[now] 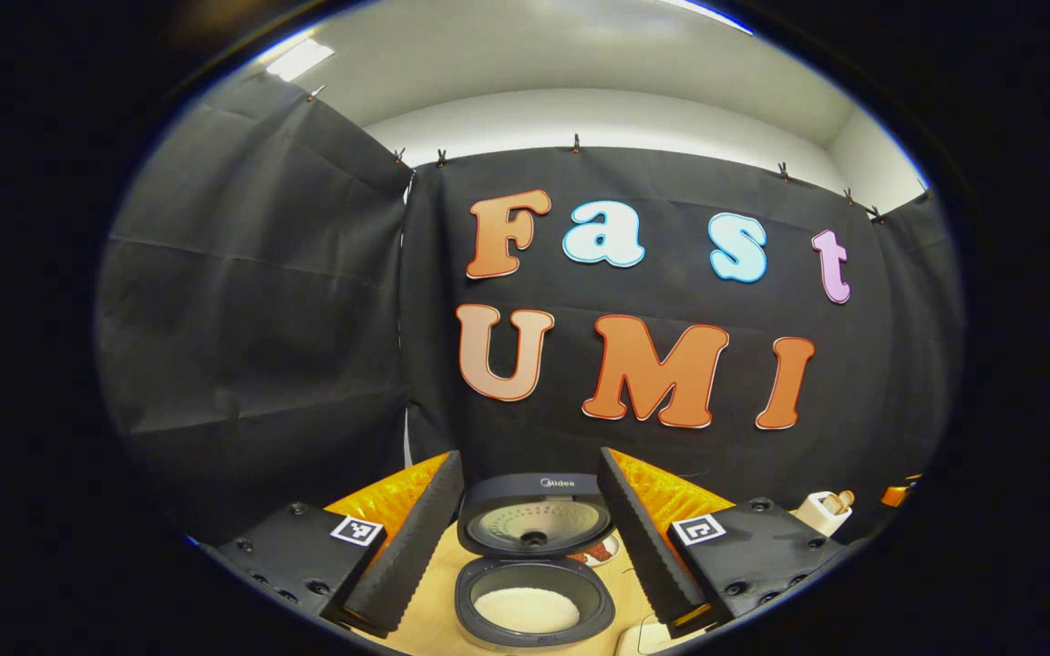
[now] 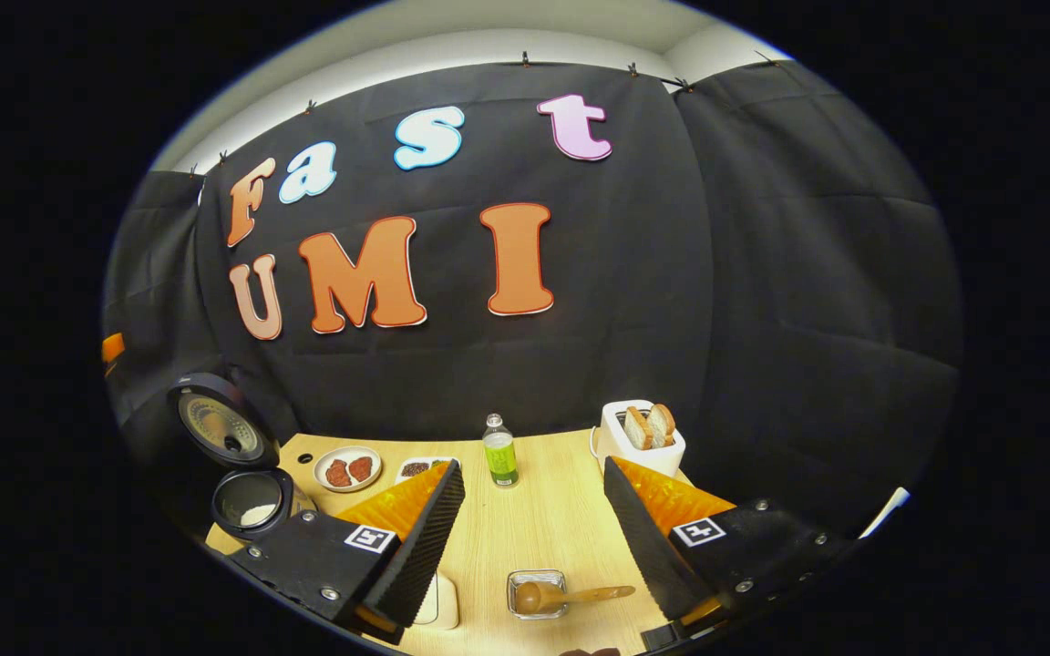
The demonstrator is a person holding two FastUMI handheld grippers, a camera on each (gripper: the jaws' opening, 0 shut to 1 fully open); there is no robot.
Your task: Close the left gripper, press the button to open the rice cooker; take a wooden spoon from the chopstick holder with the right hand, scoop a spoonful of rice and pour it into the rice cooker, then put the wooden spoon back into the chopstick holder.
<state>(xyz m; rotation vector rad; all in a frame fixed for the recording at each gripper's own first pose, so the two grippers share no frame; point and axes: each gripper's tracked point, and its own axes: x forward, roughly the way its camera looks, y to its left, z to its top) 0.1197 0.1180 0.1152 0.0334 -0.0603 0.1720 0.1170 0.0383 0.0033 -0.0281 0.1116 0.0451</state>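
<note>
I see the rice cooker (image 1: 534, 569) open, rice inside. Both my left gripper (image 1: 530, 538) and right gripper (image 2: 534, 538) gape wide, empty. The wooden spoon (image 2: 561, 597) rests in a small glass dish (image 2: 536, 593) — light, stiff, smooth; I'd pinch the handle mid-length.
</note>
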